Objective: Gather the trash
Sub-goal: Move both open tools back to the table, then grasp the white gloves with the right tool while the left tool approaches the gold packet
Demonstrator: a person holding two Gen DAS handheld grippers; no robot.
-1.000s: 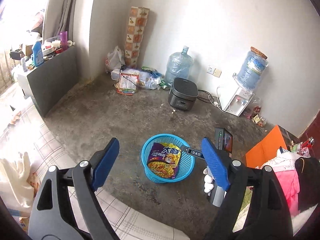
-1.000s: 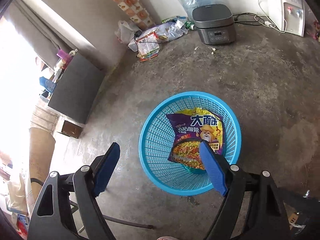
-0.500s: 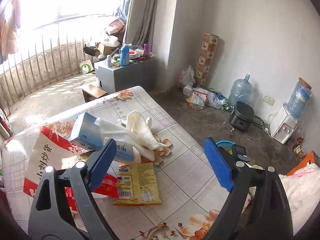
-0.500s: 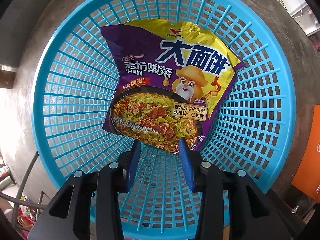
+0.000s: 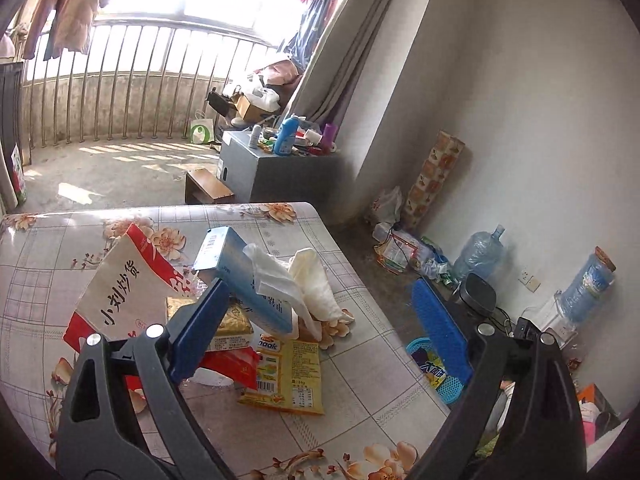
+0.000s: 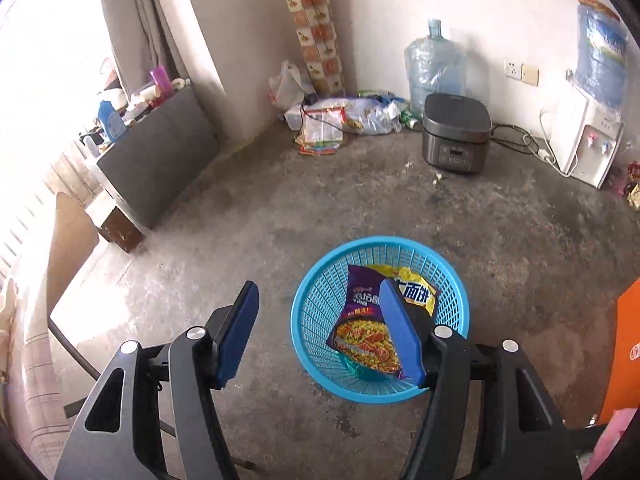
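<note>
My left gripper [image 5: 320,292] hangs over a flower-patterned table [image 5: 360,360], its jaws opening and gripping nothing. Under it lies a trash pile: a blue tissue box [image 5: 248,280], white tissues [image 5: 304,280], a yellow wrapper [image 5: 292,376], a red packet [image 5: 232,364] and a red-and-white bag [image 5: 120,288]. My right gripper [image 6: 318,286] is above the floor beside a blue basket [image 6: 316,320], jaws opening and empty. A purple-and-yellow noodle packet [image 6: 360,320] lies in the basket. In the left wrist view the basket [image 5: 452,388] shows past the table's edge.
Along the far wall stand a rice cooker [image 6: 456,136], a water dispenser [image 6: 588,140], a water jug [image 6: 434,68] and a heap of bags [image 6: 340,120]. At the left is a grey cabinet [image 6: 160,152]. An orange box [image 6: 628,352] sits at the right edge.
The left gripper swung from the basket on the floor over to the trash on the table. The right gripper dipped into the basket with narrowed jaws, then rose and widened; the packet stayed inside.
</note>
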